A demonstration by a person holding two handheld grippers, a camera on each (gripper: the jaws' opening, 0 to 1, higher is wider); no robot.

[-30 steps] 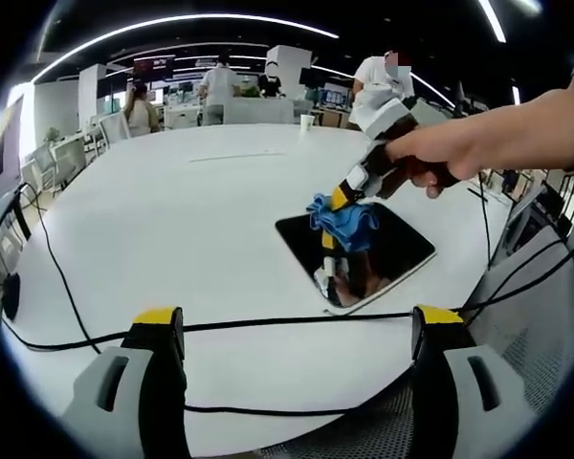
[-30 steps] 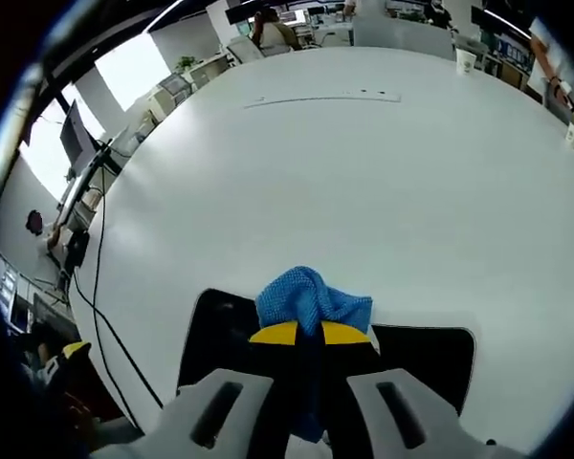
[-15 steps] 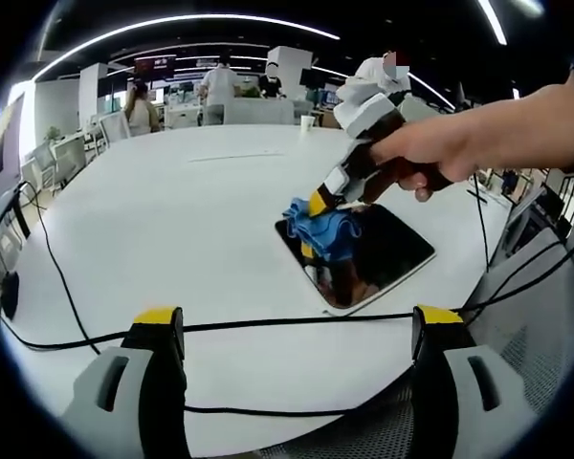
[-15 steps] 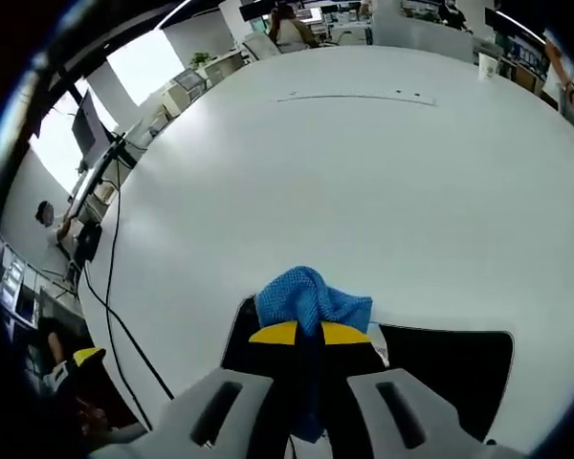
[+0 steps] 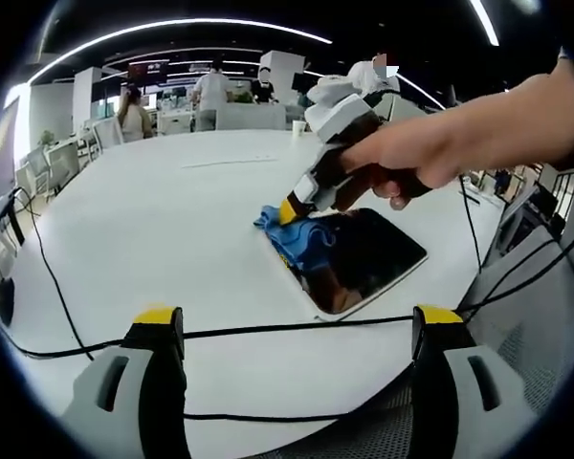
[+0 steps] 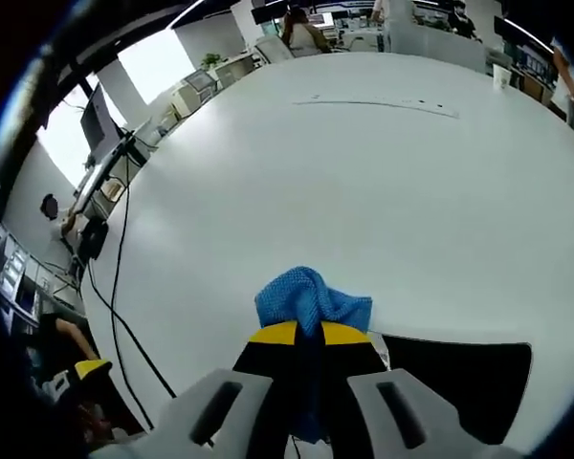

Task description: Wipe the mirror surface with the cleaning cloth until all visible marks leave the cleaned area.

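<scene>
A dark rectangular mirror (image 5: 364, 256) with a pale rim lies flat on the white table (image 5: 153, 220). In the left gripper view a hand holds my right gripper (image 5: 289, 212) down at the mirror's left end, shut on a blue cleaning cloth (image 5: 304, 241) that rests across that edge. In the right gripper view the cloth (image 6: 309, 298) bulges out above my right gripper (image 6: 309, 334), with the mirror (image 6: 459, 368) showing dark to the right. My left gripper (image 5: 299, 320) hangs open near the table's front edge, well short of the mirror, with nothing between its fingers.
A black cable (image 5: 268, 330) runs across the table in front of the mirror, and another (image 6: 115, 287) trails off the left side. A paper cup (image 5: 297, 126) stands at the far edge. People stand by desks in the background.
My right gripper has slid the blue cloth leftward across the mirror to its left edge. The left gripper has stayed open and nearly still.
</scene>
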